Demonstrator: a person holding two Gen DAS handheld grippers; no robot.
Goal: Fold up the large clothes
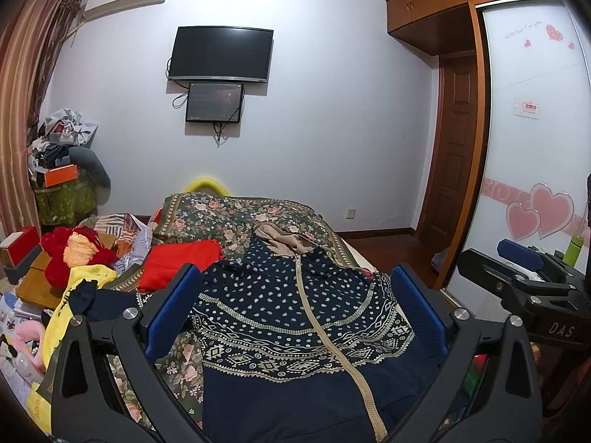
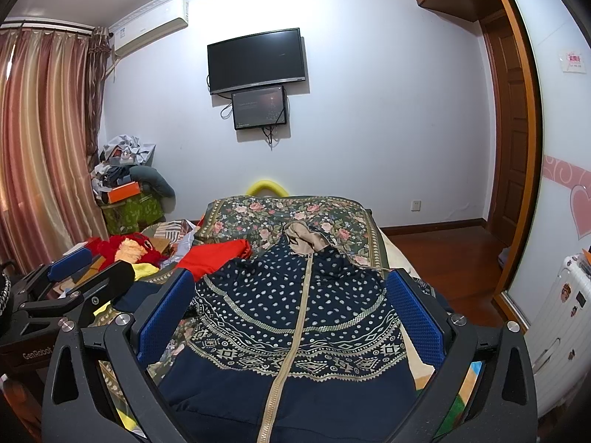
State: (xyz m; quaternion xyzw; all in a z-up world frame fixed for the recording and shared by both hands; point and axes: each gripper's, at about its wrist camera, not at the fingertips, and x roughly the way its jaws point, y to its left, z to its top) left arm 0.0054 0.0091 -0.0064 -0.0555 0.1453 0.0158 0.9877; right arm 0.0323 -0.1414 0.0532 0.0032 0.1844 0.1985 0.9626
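A navy hooded zip jacket (image 1: 295, 317) with a white dotted and diamond pattern, beige zipper and beige-lined hood lies front up on the floral bedspread (image 1: 229, 214); it also shows in the right wrist view (image 2: 295, 317). My left gripper (image 1: 295, 295) is open and empty, held above the jacket's lower half, blue pads wide apart. My right gripper (image 2: 291, 302) is open and empty above the same part of the jacket. The right gripper shows at the right of the left view (image 1: 517, 269); the left gripper shows at the left of the right view (image 2: 85, 273).
A red garment (image 1: 177, 262) and a yellow one (image 1: 74, 295) lie left of the jacket, by a red plush toy (image 1: 74, 254). Clutter piles stand at the far left corner (image 1: 62, 170). A wardrobe with sliding door (image 1: 535, 129) and wooden floor (image 2: 443, 258) are to the right.
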